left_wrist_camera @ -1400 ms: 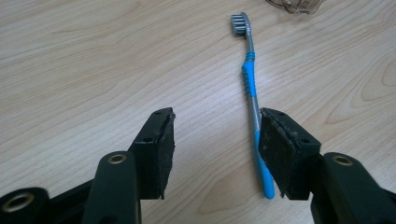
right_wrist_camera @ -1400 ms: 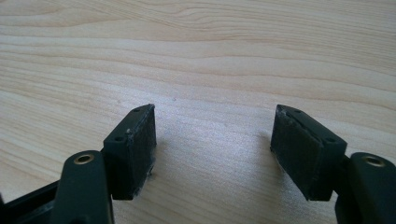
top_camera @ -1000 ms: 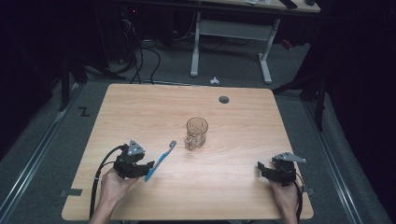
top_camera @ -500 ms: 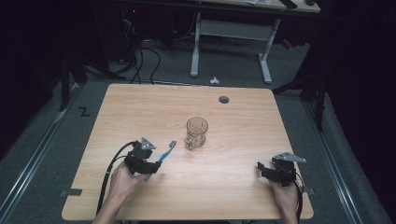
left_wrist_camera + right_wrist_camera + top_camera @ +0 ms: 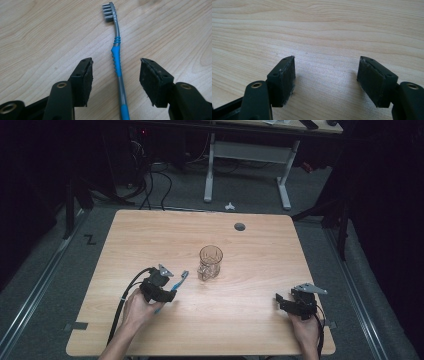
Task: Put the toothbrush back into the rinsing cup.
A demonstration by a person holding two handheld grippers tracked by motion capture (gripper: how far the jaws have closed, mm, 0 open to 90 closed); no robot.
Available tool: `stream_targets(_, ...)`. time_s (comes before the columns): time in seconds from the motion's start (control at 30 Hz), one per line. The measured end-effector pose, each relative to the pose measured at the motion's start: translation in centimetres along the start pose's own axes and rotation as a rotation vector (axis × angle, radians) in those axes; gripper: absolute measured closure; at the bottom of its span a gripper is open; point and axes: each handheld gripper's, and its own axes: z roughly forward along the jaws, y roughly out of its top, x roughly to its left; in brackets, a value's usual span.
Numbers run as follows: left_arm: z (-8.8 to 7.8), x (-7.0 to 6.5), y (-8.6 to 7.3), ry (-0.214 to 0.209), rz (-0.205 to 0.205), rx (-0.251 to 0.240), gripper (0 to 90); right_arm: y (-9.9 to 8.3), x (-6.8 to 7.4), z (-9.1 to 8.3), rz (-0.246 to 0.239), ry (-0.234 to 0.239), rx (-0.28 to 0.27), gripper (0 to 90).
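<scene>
A blue and grey toothbrush (image 5: 117, 62) lies flat on the table (image 5: 250, 320), its handle running lengthwise between the spread left tongs (image 5: 115, 80), untouched. The right tongs (image 5: 283, 301), also spread, rest well apart, holding nothing.

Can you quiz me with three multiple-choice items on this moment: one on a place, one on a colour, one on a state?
1. Where does the toothbrush lie?
A. Inside the glass mug
B. On the table between the left gripper's open jaws
C. Under the right gripper

2. What colour is the grip section of the toothbrush handle?
A. Red
B. Green
C. Blue

3. What state is the right gripper in?
A. Open, nothing between its jaws
B. Shut on the mug
C. Shut on the toothbrush

Answers:
1. B: the left gripper view shows the left gripper with a jaw on either side of the handle, neither touching it.
2. C: blue grip on a grey handle.
3. A: the right gripper view shows bare table between the spread jaws; the glass mug stands apart at mid-table.
</scene>
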Motion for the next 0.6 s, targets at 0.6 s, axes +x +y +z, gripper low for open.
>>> stream_targets(0.6, 1.4, -0.1, 2.9, 0.001, 0.075, 0.079, 54.9, 0.0, -0.1, 0.0, 0.006, 0.005, -0.003, 31.1)
